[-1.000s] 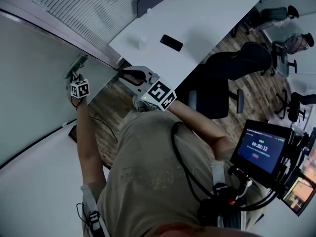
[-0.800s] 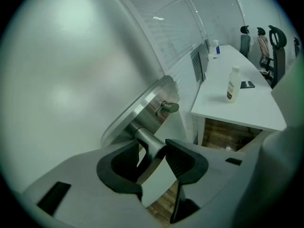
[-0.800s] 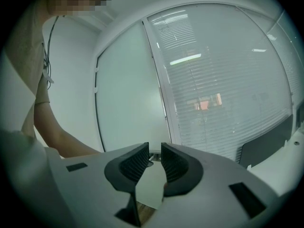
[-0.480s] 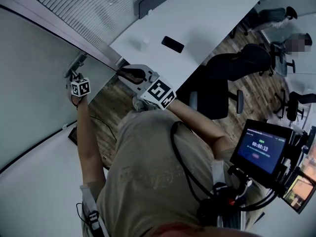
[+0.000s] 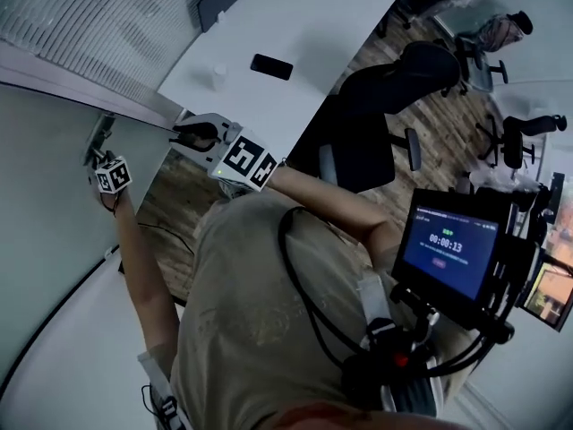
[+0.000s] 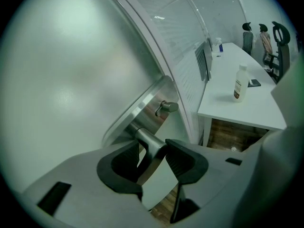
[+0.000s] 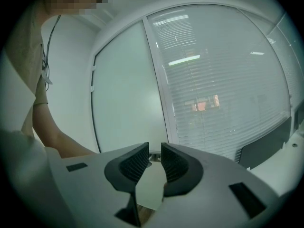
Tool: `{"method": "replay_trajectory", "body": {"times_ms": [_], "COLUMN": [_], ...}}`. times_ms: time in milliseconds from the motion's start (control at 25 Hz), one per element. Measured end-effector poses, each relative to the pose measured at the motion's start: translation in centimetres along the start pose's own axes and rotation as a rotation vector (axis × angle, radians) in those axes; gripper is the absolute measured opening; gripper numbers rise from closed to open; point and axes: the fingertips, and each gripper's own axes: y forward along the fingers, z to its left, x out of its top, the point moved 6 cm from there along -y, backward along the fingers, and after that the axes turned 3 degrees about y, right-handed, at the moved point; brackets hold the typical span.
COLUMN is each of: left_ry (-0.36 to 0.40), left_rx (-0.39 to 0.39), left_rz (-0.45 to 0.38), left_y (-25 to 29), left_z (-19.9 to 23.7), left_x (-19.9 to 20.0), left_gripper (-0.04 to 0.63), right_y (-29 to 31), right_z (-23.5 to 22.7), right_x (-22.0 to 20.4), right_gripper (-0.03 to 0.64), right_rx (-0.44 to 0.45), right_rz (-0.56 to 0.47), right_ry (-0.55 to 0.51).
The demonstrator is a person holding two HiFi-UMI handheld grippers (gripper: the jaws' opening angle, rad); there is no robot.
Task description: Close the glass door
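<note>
Left gripper (image 6: 152,146): clamped on the door handle (image 6: 142,136), both dark pads pressed against the round metal bar. In the head view it sits far left (image 5: 100,155), arm stretched out towards it.
Door handle: a brushed steel bar standing out from a metal plate (image 6: 142,103) on the glass, with a small round knob (image 6: 167,107) just beyond it.
Glass door (image 6: 61,80): frosted pale green, filling the left of the left gripper view. Its handle edge lies close beside the white frame (image 6: 183,103); whether it is fully shut, I cannot tell.
Right gripper (image 7: 152,156): jaws drawn close with only a narrow slot between them and nothing in it. It is held in the air facing the door (image 7: 128,99) and the window blinds (image 7: 223,80). In the head view it hangs near the table corner (image 5: 183,133), to the right of the left gripper and apart from it.
Table (image 5: 295,25): white, just past the door, carrying a black phone (image 5: 271,66) and a small clear bottle (image 5: 219,74) near each other.
Bottle up close: upright, white cap, brown label (image 6: 241,83).
Chair (image 5: 376,115): black office chair pulled up at the table's edge.
Monitor (image 5: 452,253): small screen on the rig at lower right, lit blue.
</note>
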Motion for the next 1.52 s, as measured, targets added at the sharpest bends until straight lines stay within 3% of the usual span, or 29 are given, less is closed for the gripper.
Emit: {"method": "replay_trajectory", "body": {"times_ms": [760,1240,1520], "left_ry": [0.007,-0.008,0.024], "left_rx": [0.070,0.069,0.104], "left_rz": [0.011,0.023,0.022], "left_y": [0.7,0.7,0.0], "left_z": [1.0,1.5,0.9], "left_x": [-0.6,-1.7,-1.7], "left_gripper": [0.179,0.179,0.178], "right_y": [-0.2,0.5,0.8], "right_z": [-1.0,-0.9,-0.8], "right_x": [0.2,0.5,0.5], "right_gripper": [0.072,0.072,0.072], "right_rx": [-0.029,-0.002,0.020], "right_rz": [-0.018,-0.006,0.011], "right_ry": [-0.003,-0.020,-0.039]}}
